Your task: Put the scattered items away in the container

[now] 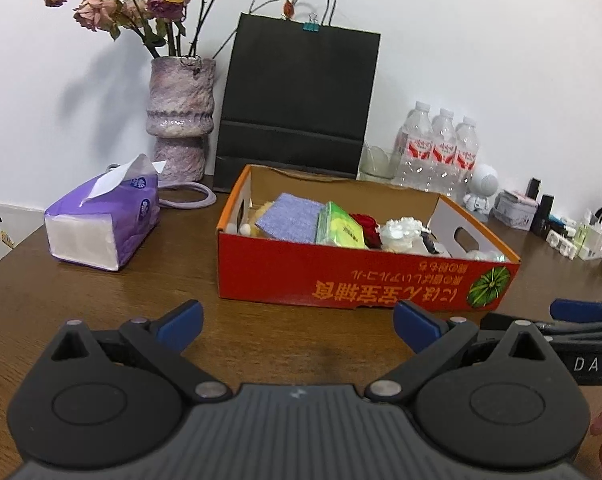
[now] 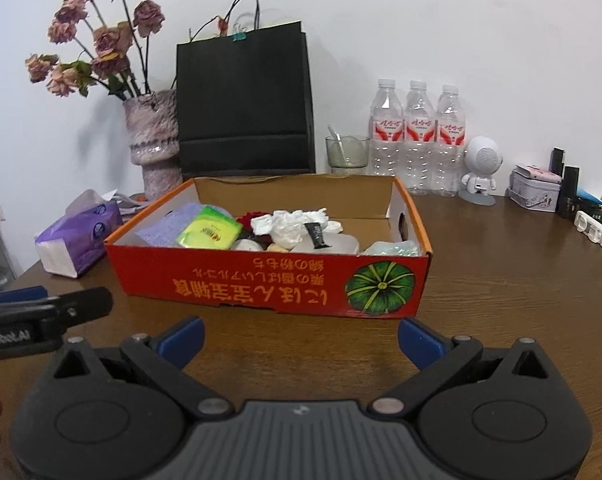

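Observation:
An orange-red cardboard box [image 1: 341,280] [image 2: 237,284] with a pumpkin print stands on the brown table. Inside lie a purple cloth [image 1: 291,216] [image 2: 169,222], a green packet [image 1: 339,228] [image 2: 209,232], a red item [image 1: 367,226], crumpled white paper [image 1: 401,232] [image 2: 289,226] and a black tube [image 2: 315,236]. My left gripper [image 1: 299,326] is open and empty, just in front of the box. My right gripper [image 2: 301,340] is open and empty too, also short of the box's front wall. Each gripper shows at the edge of the other's view.
A purple tissue pack [image 1: 101,224] [image 2: 77,236] lies left of the box. Behind stand a vase of dried roses [image 1: 179,120] [image 2: 153,140], a black paper bag [image 1: 297,104] [image 2: 245,104], a glass [image 2: 347,156], three water bottles [image 1: 441,148] [image 2: 419,136], a white figurine [image 2: 481,172] and small items at far right.

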